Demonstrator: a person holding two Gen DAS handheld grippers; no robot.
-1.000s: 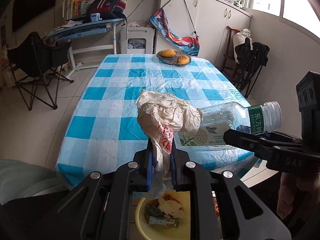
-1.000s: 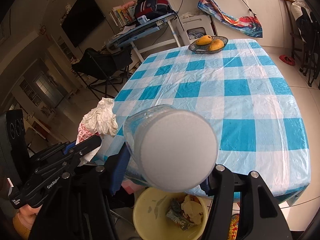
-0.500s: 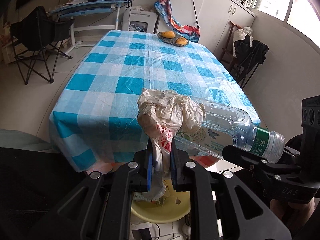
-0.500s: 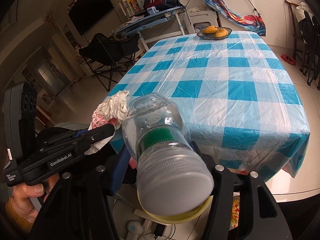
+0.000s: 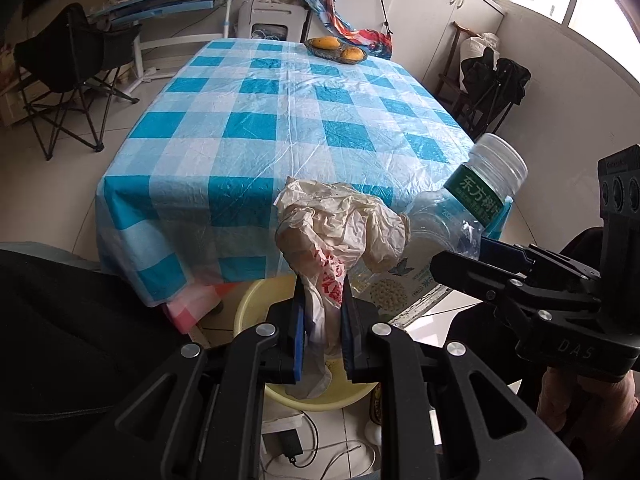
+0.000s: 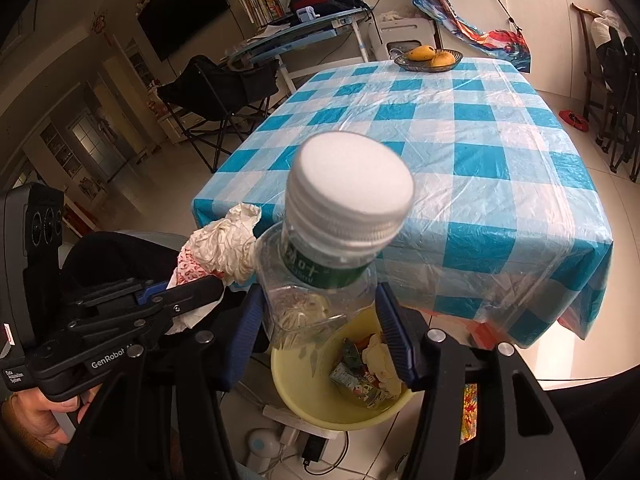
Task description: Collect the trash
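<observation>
Two grippers are held side by side past the near edge of the tabletop point(image 5: 280, 128), above a yellow bin point(image 6: 320, 408) on the floor. The left gripper point(image 5: 323, 320) is nearly closed, its blue pads clamped on a crumpled plastic bag point(image 5: 340, 228) (white, with red print); the bunched top of the bag stands above the jaws and a tail hangs below them over the bin. The right gripper point(image 6: 320, 324) is about half open and is closed on a clear plastic bottle point(image 6: 316, 300), gripped across its body. The bottle is tilted with its white cap point(image 6: 352, 188) up toward the right wrist camera; a green label band is seen below the cap. Bag and bottle are just beside each other; whether they touch cannot be told. Wrappers point(image 6: 360, 376) are seen lying in the bin below the bottle. The tabletop is covered by a blue-and-white checked cloth, and a fruit bowl point(image 5: 336, 49) is seen at its far edge. A hand point(image 6: 36, 416) is seen on the left gripper's handle.
</observation>
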